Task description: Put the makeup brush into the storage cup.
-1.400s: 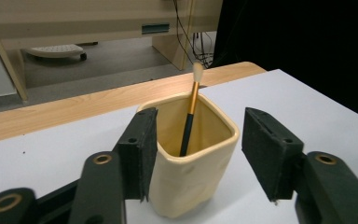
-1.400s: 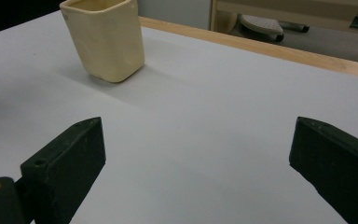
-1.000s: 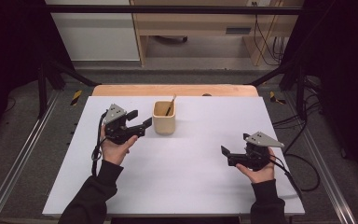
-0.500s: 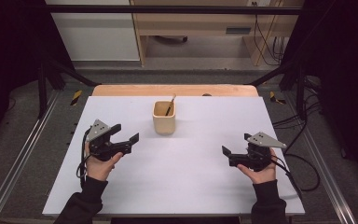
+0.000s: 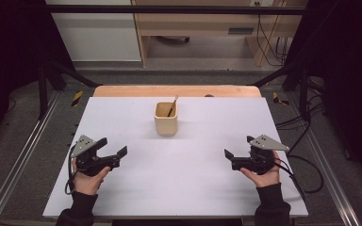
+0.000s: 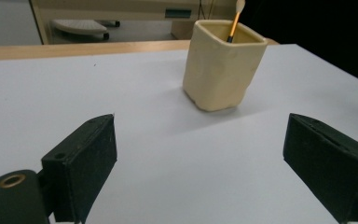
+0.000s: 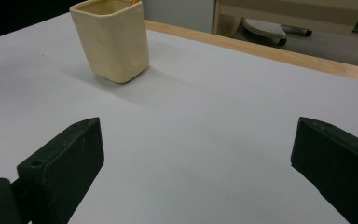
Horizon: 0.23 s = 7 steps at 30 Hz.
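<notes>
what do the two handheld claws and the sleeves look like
Both the left claw and right claw are black, each with two blocky jaws, a grey three-cornered plate on top and a trailing black cable. The person wears dark long sleeves with ribbed cuffs.

A white sheet (image 5: 193,183) covers a wooden table (image 5: 176,91) whose bare far edge shows as a light strip. Grey carpet floor (image 5: 23,141) lies on both sides, crossed by 2 metal rails (image 5: 19,165) near the left and right edges. Black frame posts (image 5: 45,80) stand at the far corners. Beyond, a pale wooden desk (image 5: 198,28) stands against the far wall, cables (image 5: 268,37) hanging at its right. The sides are dark.
</notes>
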### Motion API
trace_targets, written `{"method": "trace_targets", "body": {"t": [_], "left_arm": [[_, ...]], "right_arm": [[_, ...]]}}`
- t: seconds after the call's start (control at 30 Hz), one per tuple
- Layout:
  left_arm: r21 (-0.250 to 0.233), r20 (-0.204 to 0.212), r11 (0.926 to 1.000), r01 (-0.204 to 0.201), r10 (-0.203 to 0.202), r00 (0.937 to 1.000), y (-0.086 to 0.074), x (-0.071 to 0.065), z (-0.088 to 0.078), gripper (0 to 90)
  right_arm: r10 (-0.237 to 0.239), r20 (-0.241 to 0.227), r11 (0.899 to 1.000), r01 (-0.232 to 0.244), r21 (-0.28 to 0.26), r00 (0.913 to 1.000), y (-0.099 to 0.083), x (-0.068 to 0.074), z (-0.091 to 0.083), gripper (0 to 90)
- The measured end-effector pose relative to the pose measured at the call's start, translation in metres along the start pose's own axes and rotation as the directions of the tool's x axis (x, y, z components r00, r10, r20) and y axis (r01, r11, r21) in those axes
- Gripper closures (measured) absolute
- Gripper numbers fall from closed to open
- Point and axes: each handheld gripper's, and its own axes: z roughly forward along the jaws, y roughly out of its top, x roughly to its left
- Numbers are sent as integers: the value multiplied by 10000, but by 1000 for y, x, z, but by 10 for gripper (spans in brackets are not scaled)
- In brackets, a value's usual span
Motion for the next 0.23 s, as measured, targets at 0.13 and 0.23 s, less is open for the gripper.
{"method": "trace_targets", "body": {"t": [0.13,0.23], "left_arm": [[32,-122,10000,-6,6,9999,-5,4,-3,87],[30,-142,10000,-52,53,9999,-6,4,-4,87]], "right_arm": [[-14,-2,10000,14,55,10000,-1,1,0,26],[41,-19,10000,-41,18,10000,-1,1,-1,27]]}}
